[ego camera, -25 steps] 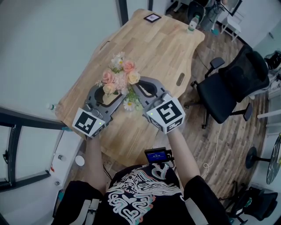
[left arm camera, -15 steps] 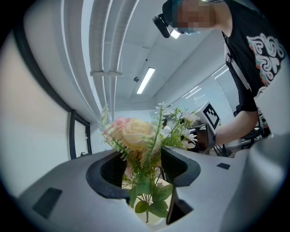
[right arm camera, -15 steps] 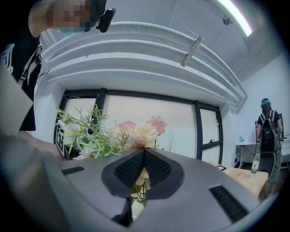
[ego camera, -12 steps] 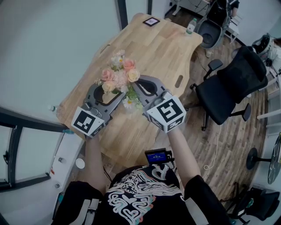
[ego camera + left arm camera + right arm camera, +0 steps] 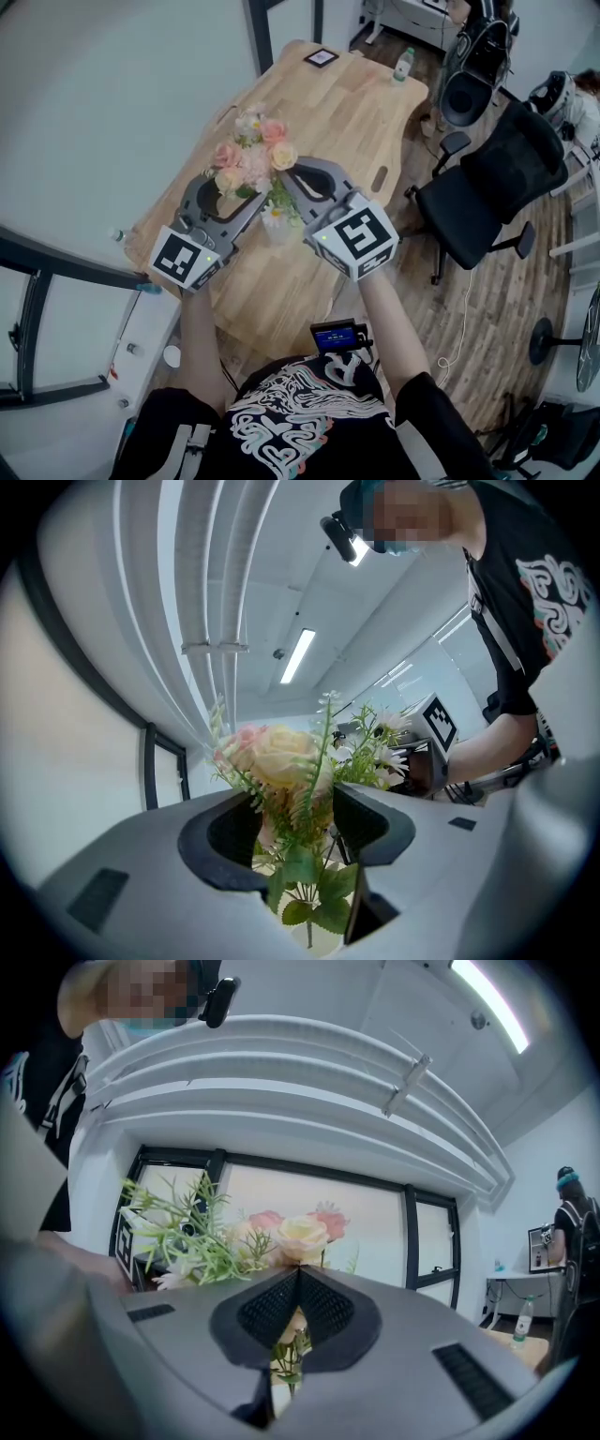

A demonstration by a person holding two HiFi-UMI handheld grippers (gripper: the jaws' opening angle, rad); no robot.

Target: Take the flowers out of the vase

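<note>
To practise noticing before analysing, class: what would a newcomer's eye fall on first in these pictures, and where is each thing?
A bouquet of pink and cream flowers stands out above the wooden table, near its left edge in the head view. Two grey grippers flank it: the left gripper with jaws apart around the stems, the right gripper with jaws together. A black office chair stands right of the table.

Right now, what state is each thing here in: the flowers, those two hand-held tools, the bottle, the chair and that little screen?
flowers: upright in one bunch between both tools.
left gripper: jaws apart, stems and leaves between them.
right gripper: jaws together, tips in among the flowers.
bottle: standing upright on the table.
office chair: empty.
small screen: lit.
</note>
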